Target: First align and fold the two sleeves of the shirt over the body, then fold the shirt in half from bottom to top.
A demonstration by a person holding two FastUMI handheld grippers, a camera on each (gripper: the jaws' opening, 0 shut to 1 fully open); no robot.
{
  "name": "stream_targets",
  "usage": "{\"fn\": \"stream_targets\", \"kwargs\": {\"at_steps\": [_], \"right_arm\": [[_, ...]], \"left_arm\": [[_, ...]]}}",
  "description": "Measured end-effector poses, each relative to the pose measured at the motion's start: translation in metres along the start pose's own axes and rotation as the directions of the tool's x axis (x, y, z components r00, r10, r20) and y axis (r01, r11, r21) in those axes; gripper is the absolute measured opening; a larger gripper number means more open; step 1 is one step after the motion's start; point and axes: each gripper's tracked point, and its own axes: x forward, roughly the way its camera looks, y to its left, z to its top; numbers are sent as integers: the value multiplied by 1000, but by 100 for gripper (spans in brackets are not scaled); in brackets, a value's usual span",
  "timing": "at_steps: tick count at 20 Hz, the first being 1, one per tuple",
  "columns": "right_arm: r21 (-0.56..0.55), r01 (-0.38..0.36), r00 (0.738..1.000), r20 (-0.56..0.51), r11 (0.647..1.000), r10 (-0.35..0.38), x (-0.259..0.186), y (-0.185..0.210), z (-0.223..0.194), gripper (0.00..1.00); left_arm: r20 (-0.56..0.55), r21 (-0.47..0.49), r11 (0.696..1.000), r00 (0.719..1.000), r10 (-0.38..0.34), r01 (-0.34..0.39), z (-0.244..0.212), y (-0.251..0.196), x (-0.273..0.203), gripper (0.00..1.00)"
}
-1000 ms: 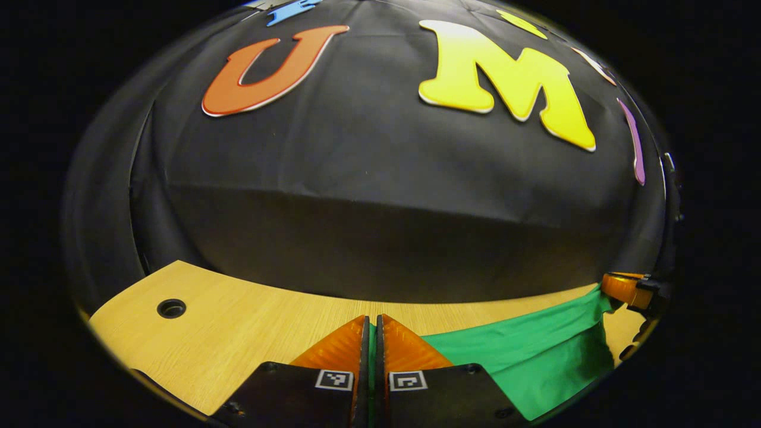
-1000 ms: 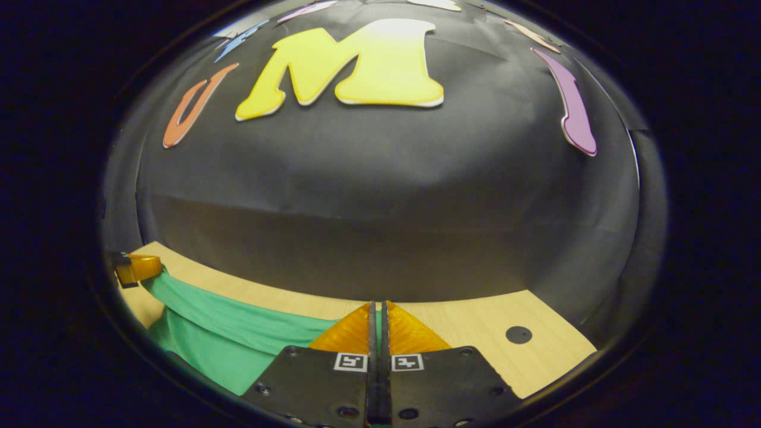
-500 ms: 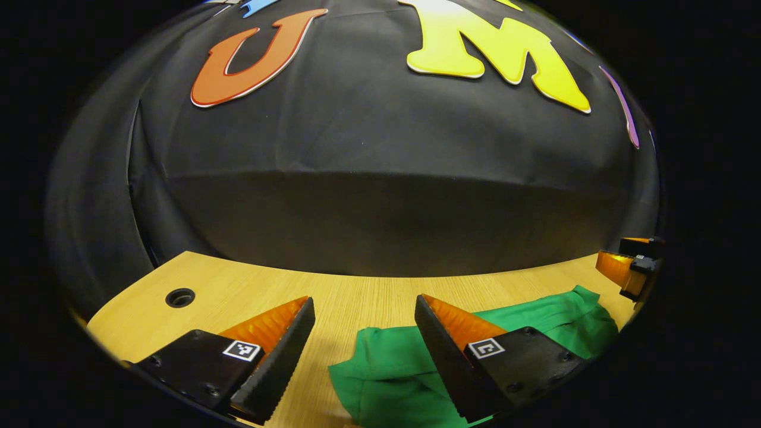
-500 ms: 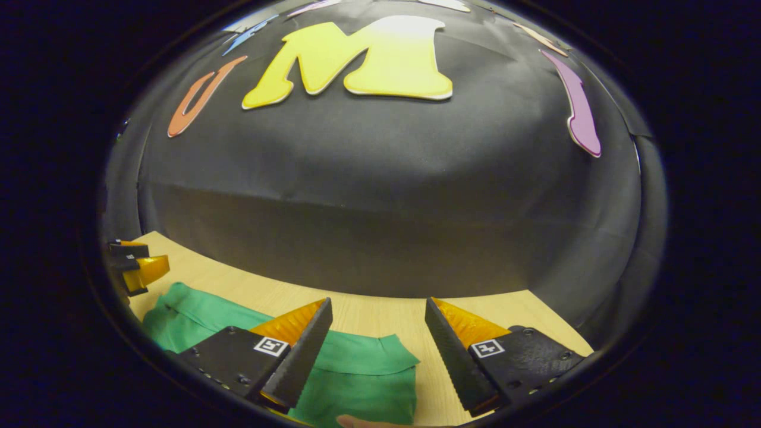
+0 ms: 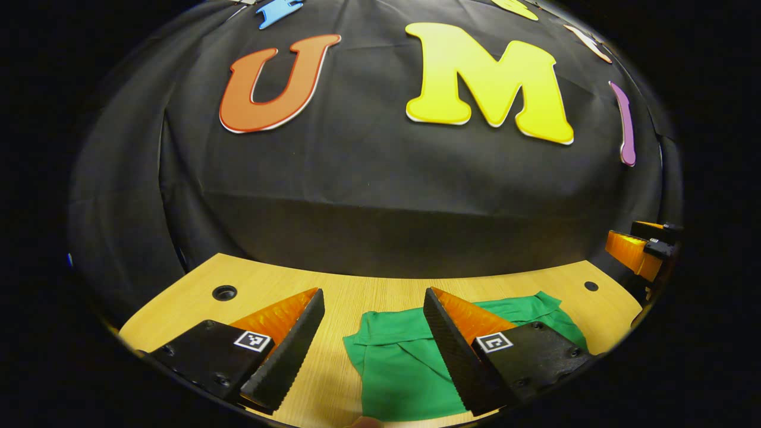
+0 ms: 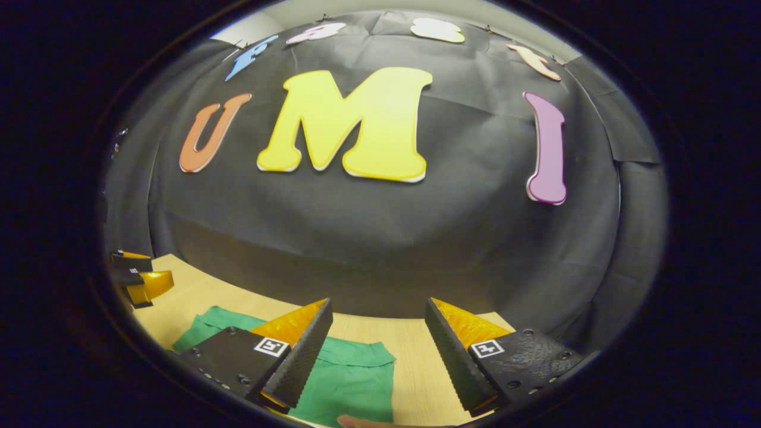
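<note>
The green shirt [image 5: 410, 362] lies folded and flat on the wooden table [image 5: 345, 297]. My left gripper [image 5: 374, 309] hangs open above the shirt's left part, touching nothing. The right gripper [image 5: 639, 252] pokes in at the far right of the left gripper view. In the right gripper view the shirt [image 6: 351, 383] lies below my open right gripper [image 6: 377, 318], its right edge between the fingers. The left gripper [image 6: 142, 279] appears at the left edge there.
The black cloth wall [image 5: 380, 196] rises right behind the table's far edge. Two small round holes [image 5: 225, 292] [image 5: 590, 286] sit in the tabletop near its far corners. Bare wood lies to the left of the shirt.
Both grippers let go of the shirt's edge and opened; the shirt dropped flat onto the table. Since then both have lifted and drawn back a little.
</note>
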Motion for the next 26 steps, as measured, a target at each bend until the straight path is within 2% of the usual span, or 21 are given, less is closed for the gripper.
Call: {"fn": "stream_targets", "kwargs": {"at_steps": [4,9,14,16,18,22,25,26], "right_arm": [[40,-14,999,38,999,13,-75,-9,25,95],[51,29,992,121,998,-35,-167,-37,41,95],[68,8,988,155,998,-18,-257,-44,27,96],[40,3,988,151,999,-9,-287,-42,17,94],[17,8,990,143,1000,-10,-318,-46,10,96],[-5,-22,989,144,1000,22,-376,-37,-4,96],[-65,-32,990,135,997,41,-412,-34,-20,95],[-80,-37,990,136,996,48,-422,-33,-24,96]], "left_arm": [[37,12,1000,999,0,0,19,-8,-66,100],[95,31,999,995,8,-11,25,-20,-145,100],[132,9,1000,991,-9,8,2,-31,-218,100],[157,19,1000,988,-7,4,-3,-33,-246,100],[157,31,999,988,5,-10,-12,-30,-269,100],[189,-4,1000,982,-7,8,-19,-31,-320,100],[226,36,999,974,24,-33,-18,-27,-355,100],[226,49,998,974,21,-33,-20,-30,-363,93]]}}
